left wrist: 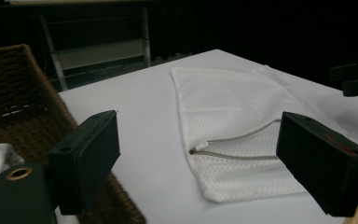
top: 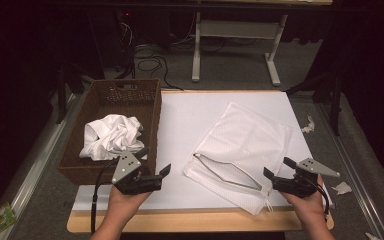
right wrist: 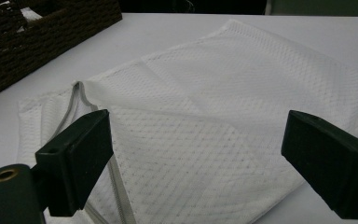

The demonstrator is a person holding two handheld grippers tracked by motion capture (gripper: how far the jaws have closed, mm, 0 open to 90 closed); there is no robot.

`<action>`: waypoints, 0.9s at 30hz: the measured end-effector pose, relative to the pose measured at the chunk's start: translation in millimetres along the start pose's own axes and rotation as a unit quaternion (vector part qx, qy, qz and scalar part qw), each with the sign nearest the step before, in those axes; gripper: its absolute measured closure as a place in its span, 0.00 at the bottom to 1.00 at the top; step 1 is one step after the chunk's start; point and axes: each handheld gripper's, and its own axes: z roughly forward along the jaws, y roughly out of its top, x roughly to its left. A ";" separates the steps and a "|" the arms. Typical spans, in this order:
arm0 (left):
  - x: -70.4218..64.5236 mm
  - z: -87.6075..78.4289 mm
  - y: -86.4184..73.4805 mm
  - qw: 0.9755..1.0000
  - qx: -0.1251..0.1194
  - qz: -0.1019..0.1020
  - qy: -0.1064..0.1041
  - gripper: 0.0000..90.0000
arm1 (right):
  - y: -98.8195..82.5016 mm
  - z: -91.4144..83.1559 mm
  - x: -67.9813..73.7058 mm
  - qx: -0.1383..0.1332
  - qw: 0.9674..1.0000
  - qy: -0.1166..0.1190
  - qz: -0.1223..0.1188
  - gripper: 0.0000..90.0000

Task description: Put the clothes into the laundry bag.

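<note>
Beside the wicker basket [top: 150,107] holding crumpled white cloth [top: 111,136]: mesh laundry bag [top: 245,145], zipper open to receive it; left gripper [top: 156,169] and right gripper [top: 275,169], jaws wide, empty, flanking its mouth.

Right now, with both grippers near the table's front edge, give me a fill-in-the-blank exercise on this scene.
1. The crumpled white cloth lies inside the brown woven ____.
2. The mesh bag lies flat on the white table, and its zipper is ____.
3. The jaws of the left gripper and the right gripper are both ____ and hold nothing.
4. Seen from above, the basket stands to the ____ of the mesh bag.

Missing words: basket; open; open; left
</note>
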 end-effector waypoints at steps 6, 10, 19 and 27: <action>19.0 -11.9 0.4 0.999 -0.010 -0.008 0.041 0.15 | -0.4 1.8 1.4 0.001 1.000 0.008 -0.006 0.11; 32.8 -20.8 -0.7 0.997 -0.009 -0.013 0.071 0.16 | -0.5 2.2 1.7 0.003 1.000 0.010 -0.005 0.12; 54.0 -34.4 -4.4 0.992 -0.012 -0.044 0.114 0.16 | -1.3 1.6 -0.6 0.006 1.000 -0.005 -0.010 0.13; 53.4 -33.0 -5.1 0.993 -0.011 -0.048 0.108 0.16 | -0.4 1.5 0.8 0.013 1.000 -0.009 -0.009 0.14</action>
